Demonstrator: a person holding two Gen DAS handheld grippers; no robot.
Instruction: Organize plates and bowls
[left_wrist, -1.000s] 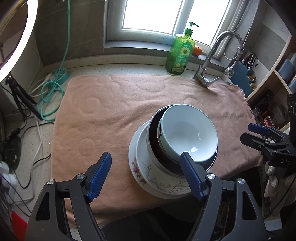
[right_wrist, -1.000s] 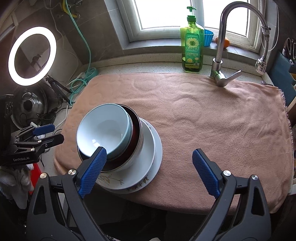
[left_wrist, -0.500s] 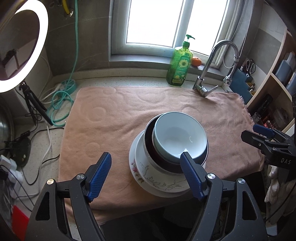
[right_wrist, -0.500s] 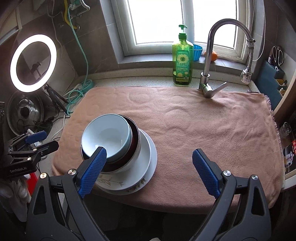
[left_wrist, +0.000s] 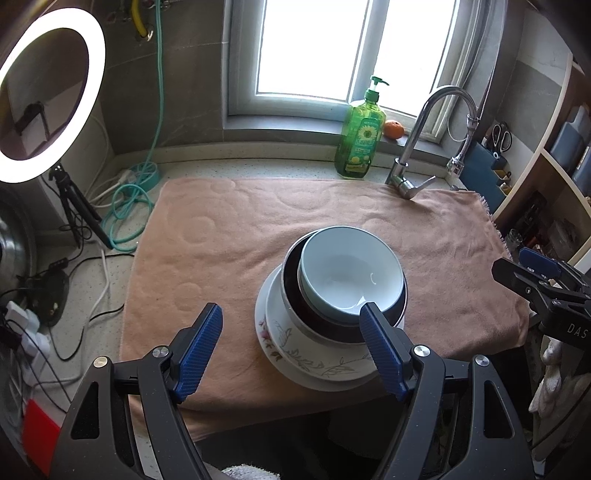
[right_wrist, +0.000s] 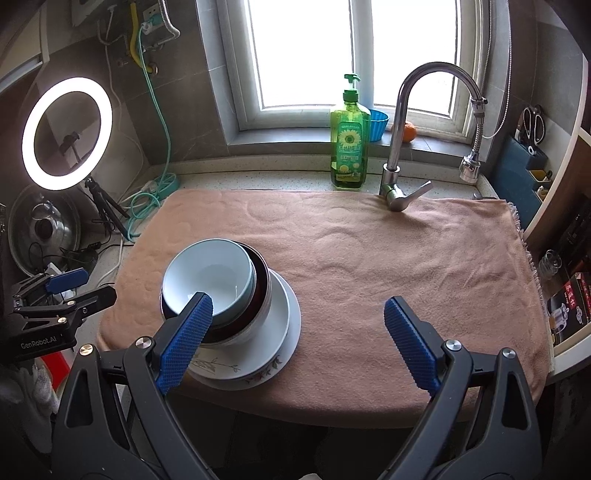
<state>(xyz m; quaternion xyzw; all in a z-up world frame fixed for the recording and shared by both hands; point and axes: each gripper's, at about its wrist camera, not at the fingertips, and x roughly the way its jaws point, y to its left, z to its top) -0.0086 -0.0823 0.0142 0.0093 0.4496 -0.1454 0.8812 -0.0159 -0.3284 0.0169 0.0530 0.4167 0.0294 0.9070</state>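
On the counter (right_wrist: 236, 181), over a pinkish-brown towel (right_wrist: 388, 266), sits one stack of dishes near the towel's front edge. Bottom layer: floral plates (left_wrist: 314, 363), at least two rims showing, leaf and flower print. On them a bowl with dark red inside and white outside (left_wrist: 295, 295). Nested in that, a pale blue-white bowl (left_wrist: 347, 273), pushed toward one side of the dark bowl, not centred.

Left tool (left_wrist: 291, 350): blue pads apart, nothing between them, held above and in front of the stack. Its right pad overlaps the stack's near rim in the left view; contact cannot be told.

Right tool (right_wrist: 299, 339): pads wide apart, nothing gripped, over bare towel just right of the stack. Its left pad overlaps the pale bowl's rim in the right view; contact likewise unclear.

Behind the towel: green soap bottle (right_wrist: 349, 144) upright, chrome tap (right_wrist: 402, 147) beside it, window above. Orange fruit (left_wrist: 393, 129) and blue cup (right_wrist: 378, 123) on the sill. Lit ring light (right_wrist: 66, 133) on a tripod at left, with teal hose (left_wrist: 129, 206) coiled by the wall.
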